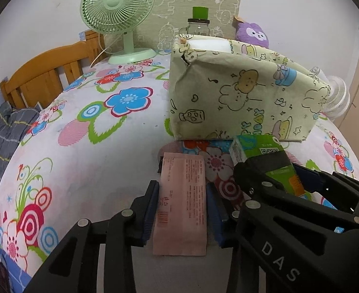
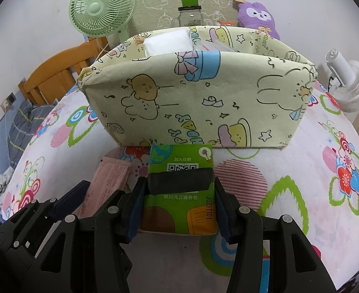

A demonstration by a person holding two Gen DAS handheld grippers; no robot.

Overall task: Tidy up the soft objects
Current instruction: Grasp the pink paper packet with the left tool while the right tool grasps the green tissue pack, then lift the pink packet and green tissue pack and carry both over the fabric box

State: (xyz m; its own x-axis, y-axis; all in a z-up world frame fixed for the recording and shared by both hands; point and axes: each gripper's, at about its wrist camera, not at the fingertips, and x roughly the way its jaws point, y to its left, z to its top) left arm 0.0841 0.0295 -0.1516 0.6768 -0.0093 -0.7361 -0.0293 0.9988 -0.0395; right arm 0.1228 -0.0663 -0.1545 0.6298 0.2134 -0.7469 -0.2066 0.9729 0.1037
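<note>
Fabric bin [image 2: 199, 97] on floral bedsheet [image 2: 301, 171]

My black jaws with blue pads, pink printed packet [image 1: 181, 205], green tissue pack [image 2: 179, 190] with black band, pale yellow cartoon-print fabric bin [image 2: 199, 102], floral bedsheet [image 1: 81, 166], mint fan [image 1: 117, 2], purple plush [image 2: 256, 15]

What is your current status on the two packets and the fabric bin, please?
Left gripper shut on pink packet. Right gripper shut on green packet. Fabric bin straight ahead, open-topped, white pack already inside. Nothing in the way.
</note>
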